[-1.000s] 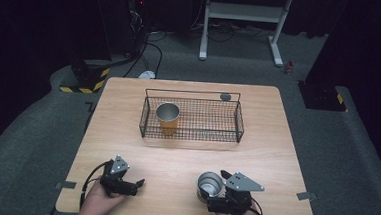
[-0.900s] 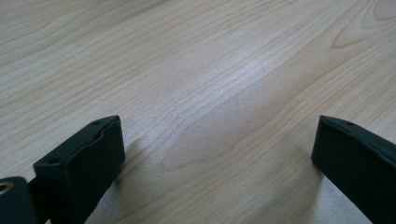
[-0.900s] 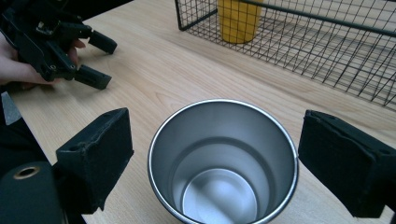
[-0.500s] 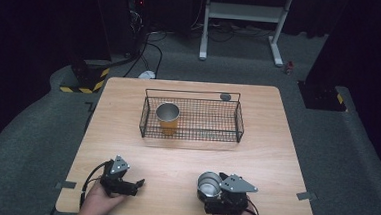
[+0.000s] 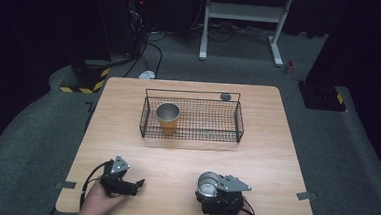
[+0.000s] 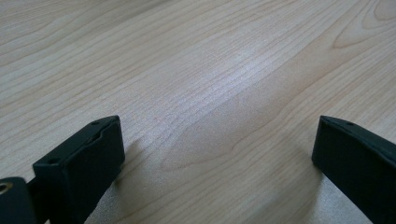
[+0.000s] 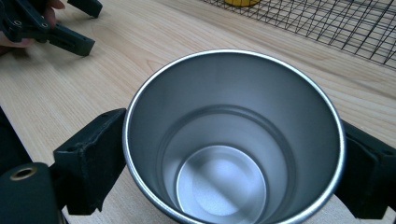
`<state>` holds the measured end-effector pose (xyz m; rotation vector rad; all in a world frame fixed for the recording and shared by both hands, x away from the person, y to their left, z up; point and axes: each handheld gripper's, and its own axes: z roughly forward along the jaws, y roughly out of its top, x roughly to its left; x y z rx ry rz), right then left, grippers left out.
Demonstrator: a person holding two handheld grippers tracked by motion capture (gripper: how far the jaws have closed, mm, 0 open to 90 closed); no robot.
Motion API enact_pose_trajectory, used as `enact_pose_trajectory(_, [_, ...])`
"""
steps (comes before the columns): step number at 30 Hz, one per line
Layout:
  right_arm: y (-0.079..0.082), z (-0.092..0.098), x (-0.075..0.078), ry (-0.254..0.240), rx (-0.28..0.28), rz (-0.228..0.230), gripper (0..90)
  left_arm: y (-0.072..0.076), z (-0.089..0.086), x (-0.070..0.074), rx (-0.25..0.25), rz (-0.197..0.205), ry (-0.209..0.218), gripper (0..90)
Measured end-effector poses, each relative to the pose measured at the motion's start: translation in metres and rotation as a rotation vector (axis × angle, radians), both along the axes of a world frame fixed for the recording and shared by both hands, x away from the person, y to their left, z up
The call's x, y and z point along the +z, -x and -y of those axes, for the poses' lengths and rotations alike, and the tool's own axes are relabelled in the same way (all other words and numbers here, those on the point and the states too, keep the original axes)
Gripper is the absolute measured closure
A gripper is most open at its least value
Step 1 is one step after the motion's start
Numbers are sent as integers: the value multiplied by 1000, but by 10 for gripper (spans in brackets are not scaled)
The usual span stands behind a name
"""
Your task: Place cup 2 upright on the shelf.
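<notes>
From my seat, going left to right: my left gripper (image 5: pixel 132 184) sits near the front-left edge of the wooden table (image 5: pixel 270 157), held in a hand (image 5: pixel 97 202). Its own camera shows both jaws spread wide with just bare wood grain between them, nothing gripped.

Middle of the table, further back, there's a black wire basket (image 5: pixel 192 118). A yellow cup (image 5: pixel 168 117) with a steel-looking inside stands upright in the basket's left end. A small dark round thing (image 5: pixel 225 96) sits just behind the basket's back rim; too small for me to tell what it is.

Over on the right, my right gripper (image 5: pixel 208 191) is at the front edge, and the silver metal cup (image 7: pixel 233 135) is sitting right between its jaws. In the right gripper view the jaws press against the cup's sides, left and right, so it's pinching the cup. Cup is open end toward the camera, empty inside. It's well apart from the basket.
</notes>
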<state>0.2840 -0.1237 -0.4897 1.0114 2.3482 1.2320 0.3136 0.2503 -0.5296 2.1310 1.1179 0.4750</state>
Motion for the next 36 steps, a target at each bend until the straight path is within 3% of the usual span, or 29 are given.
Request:
enact_pose_trajectory(13, [1,4,-5,-13,11,-6,105,0,0,0,-1,0,0,27])
enact_pose_trajectory(21, [2,7,-4,-12,5,13,169,1,0,0,3,-4,7,27])
enact_pose_trajectory(32, [-4,6,-1,-26,-3,27,183,1,0,0,2,-2,6,28])
enact_pose_trajectory(36, [-12,5,4,-30,-14,43,183,1,0,0,3,-2,6,28])
